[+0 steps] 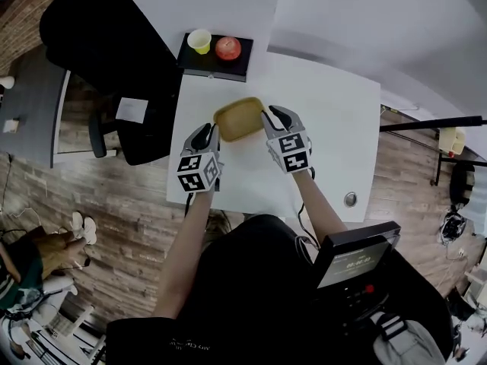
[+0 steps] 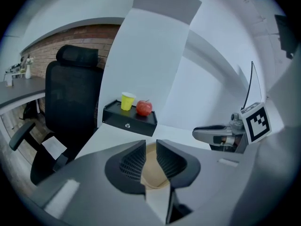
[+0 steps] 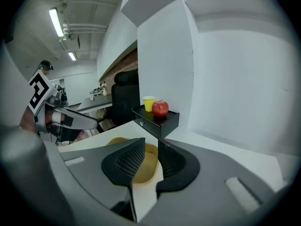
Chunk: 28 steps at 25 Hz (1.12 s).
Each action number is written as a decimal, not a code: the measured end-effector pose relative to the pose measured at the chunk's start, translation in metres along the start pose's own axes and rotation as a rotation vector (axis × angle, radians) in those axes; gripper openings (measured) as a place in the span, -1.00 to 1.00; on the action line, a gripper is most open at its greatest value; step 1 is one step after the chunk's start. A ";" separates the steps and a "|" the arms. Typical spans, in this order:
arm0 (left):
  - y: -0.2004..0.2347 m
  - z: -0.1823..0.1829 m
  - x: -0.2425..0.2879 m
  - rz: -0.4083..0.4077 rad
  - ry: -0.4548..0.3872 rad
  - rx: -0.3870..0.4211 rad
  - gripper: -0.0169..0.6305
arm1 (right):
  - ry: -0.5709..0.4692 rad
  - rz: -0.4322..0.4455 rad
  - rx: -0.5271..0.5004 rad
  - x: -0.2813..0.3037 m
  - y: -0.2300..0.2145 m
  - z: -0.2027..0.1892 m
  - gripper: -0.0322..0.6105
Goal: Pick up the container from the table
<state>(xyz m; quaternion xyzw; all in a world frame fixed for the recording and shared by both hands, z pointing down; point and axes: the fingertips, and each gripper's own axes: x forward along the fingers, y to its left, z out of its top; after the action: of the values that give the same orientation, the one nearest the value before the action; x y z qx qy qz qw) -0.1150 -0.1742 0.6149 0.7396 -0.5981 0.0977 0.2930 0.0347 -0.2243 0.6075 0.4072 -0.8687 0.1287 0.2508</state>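
Now: tan shallow container (image 1: 239,119) mid white surface (image 1: 335,135). Left claw (image 1: 207,134), right claw (image 1: 275,117) both part-open at opposite rims, nothing pinched. Likely light, thin-walled, slightly flexy; grip rims both sides.

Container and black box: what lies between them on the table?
Nothing; the head view shows only bare white table between the container and the black box.

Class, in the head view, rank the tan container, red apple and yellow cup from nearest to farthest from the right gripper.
1. Tan container: just left of the right gripper.
2. Red apple: up the table, on the black box, right side.
3. Yellow cup: box's left side, farthest.
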 end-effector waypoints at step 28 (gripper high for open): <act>0.024 -0.049 0.053 0.027 0.147 -0.203 -0.69 | 0.223 0.055 0.098 0.077 -0.007 -0.076 -0.48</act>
<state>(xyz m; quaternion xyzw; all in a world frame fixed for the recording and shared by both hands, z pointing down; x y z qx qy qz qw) -0.1133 -0.1935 0.6882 0.6888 -0.5918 0.0947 0.4079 0.0239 -0.2460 0.7134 0.3780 -0.8391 0.2224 0.3218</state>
